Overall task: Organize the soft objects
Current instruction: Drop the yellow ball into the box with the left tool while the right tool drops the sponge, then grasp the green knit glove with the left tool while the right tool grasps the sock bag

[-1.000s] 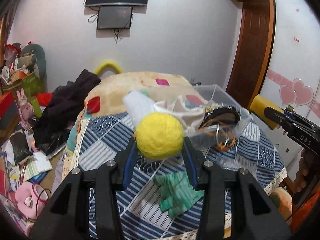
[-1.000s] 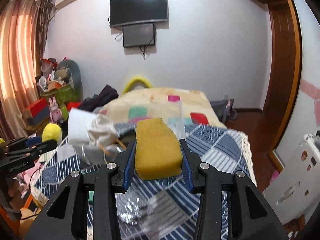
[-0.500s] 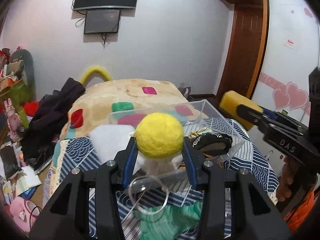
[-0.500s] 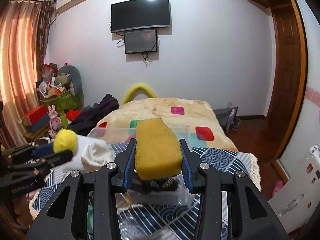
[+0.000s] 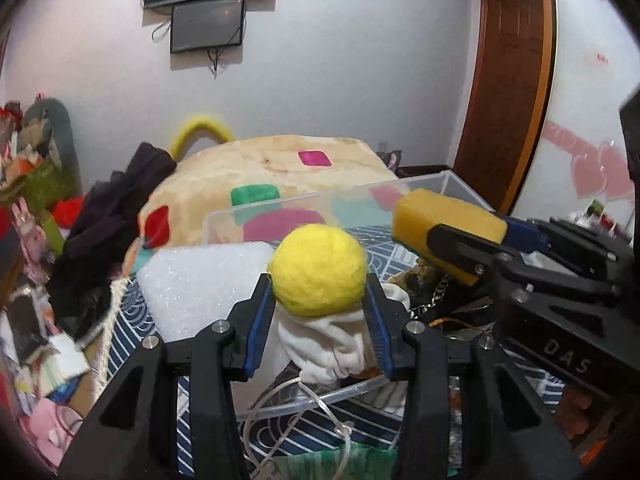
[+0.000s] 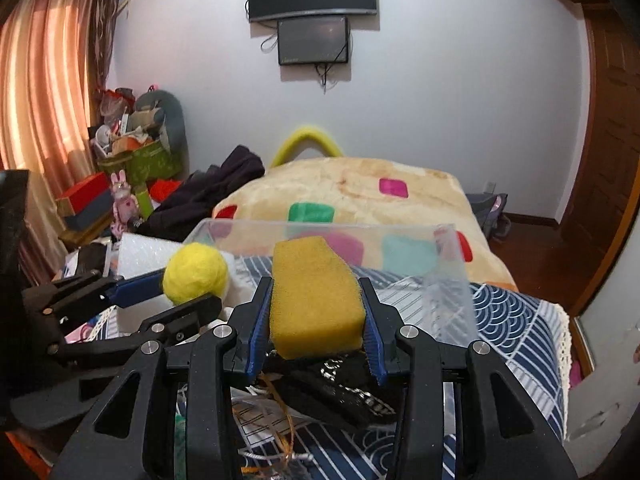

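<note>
Left wrist view shows the left gripper (image 5: 319,312) pinching a yellow felt ball (image 5: 318,270) between its blue pads, now poised over the near part of the clear plastic bin (image 5: 304,202). A second ago the ball hung above the patterned tablecloth (image 5: 132,320) with a green cloth (image 5: 340,462) under it; since then both tools have come forward and inward, so the bin's far wall now rises just behind the ball, and a white sock (image 5: 332,344) lies directly beneath it. The right gripper (image 5: 436,248) has swung in from the side and now sits close beside the ball, clamping a yellow sponge (image 5: 440,220).

In the right wrist view, the right gripper (image 6: 316,344) squeezes the sponge (image 6: 316,296) by its long sides, above a black beaded item (image 6: 340,384) and loose orange cord inside the bin (image 6: 448,264). The left gripper (image 6: 192,284), with the ball (image 6: 195,273), reaches in from the left.

I judge both soft items have reached the drop zone, so release looks like the step in hand. Both tools point roughly level, tilted slightly down toward the bin, angled toward each other with their tips near but apart. A white foam block (image 5: 208,280) rests at the bin's left end.
</note>
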`<action>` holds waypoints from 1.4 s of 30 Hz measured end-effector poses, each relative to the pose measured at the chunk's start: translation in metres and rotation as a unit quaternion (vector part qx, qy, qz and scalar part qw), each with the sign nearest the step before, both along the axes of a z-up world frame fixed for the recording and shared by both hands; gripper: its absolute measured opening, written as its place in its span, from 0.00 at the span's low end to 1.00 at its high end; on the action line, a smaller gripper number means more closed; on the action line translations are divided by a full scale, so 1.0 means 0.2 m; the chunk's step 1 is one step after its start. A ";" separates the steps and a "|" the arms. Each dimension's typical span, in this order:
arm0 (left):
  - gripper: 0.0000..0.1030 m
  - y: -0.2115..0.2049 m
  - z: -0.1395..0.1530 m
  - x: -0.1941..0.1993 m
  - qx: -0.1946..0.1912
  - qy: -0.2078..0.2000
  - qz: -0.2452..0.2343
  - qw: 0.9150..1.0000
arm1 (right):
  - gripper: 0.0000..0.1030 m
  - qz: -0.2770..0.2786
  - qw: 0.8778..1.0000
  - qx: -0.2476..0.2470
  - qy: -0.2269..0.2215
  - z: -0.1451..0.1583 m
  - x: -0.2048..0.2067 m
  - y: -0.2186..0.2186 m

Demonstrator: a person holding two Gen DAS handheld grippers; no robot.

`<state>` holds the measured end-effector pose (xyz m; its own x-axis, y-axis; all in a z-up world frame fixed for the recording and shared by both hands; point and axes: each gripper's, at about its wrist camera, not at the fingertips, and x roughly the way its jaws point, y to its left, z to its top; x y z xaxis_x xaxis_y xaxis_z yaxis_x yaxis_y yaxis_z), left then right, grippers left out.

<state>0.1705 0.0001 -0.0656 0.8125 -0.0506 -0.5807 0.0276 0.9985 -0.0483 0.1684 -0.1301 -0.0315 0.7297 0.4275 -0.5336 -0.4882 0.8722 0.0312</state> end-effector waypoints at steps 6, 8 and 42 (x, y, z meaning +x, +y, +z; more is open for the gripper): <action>0.45 -0.01 -0.01 0.00 -0.001 0.008 -0.007 1.000 | 0.37 0.008 1.000 -0.001 0.025 -0.03 0.04 -0.01; 0.48 -0.01 -0.01 -0.01 -0.005 0.010 -0.010 1.000 | 0.39 0.010 0.999 0.003 0.034 -0.02 0.05 -0.02; 0.94 0.05 0.01 -0.48 -0.028 0.000 -0.001 1.000 | 0.74 -0.015 0.999 0.023 -0.039 0.10 -0.33 -0.23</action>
<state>0.0736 0.0110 -0.0645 0.8119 -0.0839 -0.5777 0.0287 0.9942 -0.1040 0.1018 -0.1755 -0.0122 0.7803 0.4281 -0.4559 -0.4652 0.8846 0.0344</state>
